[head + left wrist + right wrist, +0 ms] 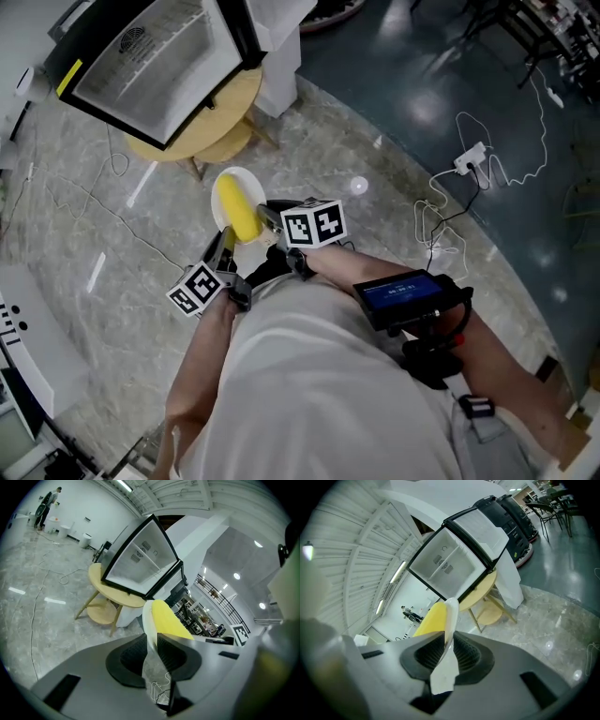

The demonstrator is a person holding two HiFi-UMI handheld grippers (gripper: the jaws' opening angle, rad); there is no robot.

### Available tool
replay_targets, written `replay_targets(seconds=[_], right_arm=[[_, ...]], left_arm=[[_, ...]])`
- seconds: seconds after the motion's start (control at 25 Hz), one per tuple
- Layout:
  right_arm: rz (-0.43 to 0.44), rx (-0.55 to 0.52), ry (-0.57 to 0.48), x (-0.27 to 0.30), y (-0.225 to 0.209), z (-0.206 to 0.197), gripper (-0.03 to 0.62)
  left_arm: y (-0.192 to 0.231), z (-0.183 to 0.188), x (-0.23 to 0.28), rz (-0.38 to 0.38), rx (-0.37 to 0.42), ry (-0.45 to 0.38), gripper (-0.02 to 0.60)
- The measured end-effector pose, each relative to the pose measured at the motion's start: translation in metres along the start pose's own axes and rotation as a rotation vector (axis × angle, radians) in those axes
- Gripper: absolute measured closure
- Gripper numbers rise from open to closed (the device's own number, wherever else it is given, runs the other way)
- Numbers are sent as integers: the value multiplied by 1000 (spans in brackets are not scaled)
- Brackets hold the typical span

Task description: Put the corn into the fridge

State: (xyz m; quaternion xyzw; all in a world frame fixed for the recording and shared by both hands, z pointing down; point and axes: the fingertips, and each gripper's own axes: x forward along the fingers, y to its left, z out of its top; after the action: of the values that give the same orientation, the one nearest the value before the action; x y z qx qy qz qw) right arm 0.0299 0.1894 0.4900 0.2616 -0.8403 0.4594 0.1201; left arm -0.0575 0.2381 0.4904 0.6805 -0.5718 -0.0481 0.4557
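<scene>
A small round table [225, 111] with a pale yellow wooden top stands at the far left, on splayed legs, with a smaller round shelf [228, 145] beneath the top. A compact black-framed fridge [150, 66] with a clear front stands directly on the tabletop and covers most of it. The table stands on a pale grey marbled floor [94, 244], where a thin cable [75, 192] trails at the left. To the far right, past a curved edge, the floor turns dark and glossy [412, 84]. There a white power strip [469, 157] lies among looping white cables [530, 169].
</scene>
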Motion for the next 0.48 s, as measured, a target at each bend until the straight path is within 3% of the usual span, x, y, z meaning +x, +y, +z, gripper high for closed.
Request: replay_targets(seconds=[0.48], right_arm=[[10,-36,25,3,4,-2,543]], left_arm=[[7,-8,-3,3,-47,-9,509]])
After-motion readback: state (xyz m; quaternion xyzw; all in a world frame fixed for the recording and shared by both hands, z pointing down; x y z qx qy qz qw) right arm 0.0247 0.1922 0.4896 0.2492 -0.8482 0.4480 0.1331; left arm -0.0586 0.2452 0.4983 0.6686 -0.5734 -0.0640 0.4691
